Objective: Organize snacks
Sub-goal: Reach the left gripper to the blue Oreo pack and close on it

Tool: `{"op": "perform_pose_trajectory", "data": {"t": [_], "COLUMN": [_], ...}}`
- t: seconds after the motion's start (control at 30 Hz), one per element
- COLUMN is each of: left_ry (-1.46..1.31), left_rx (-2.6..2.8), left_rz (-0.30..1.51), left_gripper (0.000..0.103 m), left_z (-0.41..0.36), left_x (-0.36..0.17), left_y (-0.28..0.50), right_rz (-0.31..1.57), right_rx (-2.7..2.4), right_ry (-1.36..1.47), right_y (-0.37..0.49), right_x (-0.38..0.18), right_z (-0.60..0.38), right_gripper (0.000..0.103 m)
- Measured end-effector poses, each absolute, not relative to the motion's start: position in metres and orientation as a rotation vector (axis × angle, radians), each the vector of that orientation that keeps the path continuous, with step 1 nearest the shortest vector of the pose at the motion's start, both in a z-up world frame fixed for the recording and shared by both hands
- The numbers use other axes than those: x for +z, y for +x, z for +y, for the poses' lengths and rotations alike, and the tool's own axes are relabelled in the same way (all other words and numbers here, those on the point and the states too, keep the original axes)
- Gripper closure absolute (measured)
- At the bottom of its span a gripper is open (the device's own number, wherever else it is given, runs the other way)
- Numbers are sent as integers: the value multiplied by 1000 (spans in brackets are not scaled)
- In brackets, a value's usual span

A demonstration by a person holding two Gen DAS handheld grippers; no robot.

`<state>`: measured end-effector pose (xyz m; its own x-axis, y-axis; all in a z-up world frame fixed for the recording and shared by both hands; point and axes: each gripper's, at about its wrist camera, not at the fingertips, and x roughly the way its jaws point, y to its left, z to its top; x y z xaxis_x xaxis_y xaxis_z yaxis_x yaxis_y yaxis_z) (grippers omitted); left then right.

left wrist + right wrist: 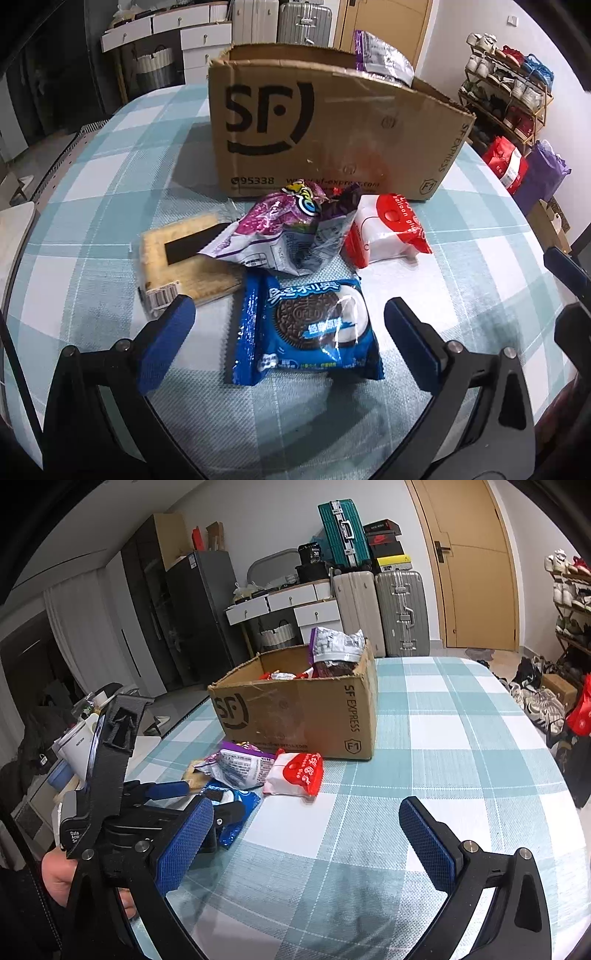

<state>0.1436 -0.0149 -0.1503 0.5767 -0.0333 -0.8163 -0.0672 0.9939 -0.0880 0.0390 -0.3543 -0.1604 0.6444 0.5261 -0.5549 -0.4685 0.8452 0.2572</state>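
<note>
A blue Oreo packet (304, 330) lies flat on the checked tablecloth, right between the spread blue pads of my left gripper (286, 321), which is open around it. Behind it sit a purple crumpled snack bag (280, 229), a cracker pack (184, 258) and a red-and-white packet (384, 229). The brown SF cardboard box (325, 125) stands further back with snacks inside (284, 675). My right gripper (306, 830) is open over bare cloth, to the right of the left gripper (192, 794) and the pile: the red-and-white packet (295, 773), the purple bag (240, 766).
The table (461, 738) has free room right of the box. Its left edge (55, 173) drops to the floor. Suitcases (380, 609), drawers (291, 602) and a shoe rack (506, 96) stand around the room. A hand (55, 878) holds the left gripper.
</note>
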Motion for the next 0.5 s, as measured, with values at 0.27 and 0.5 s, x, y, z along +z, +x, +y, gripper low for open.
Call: {"op": "perform_pose_trajectory", "data": {"t": [0.27,0.5], "left_ry": [-132,-160], "left_rx": [-37,-75], "left_rz": [953,944], "left_gripper": [55,59], "left_z": [-19,-20], "left_x": [-158,-158], "left_y": [147,147], "right_rz": [685,694], "right_rx": [558,557], "right_ry": [117,122], "right_y": [44,44], "right_x": [-169,-170], "right_z": [-359,-359], "right_gripper": [1,1]}}
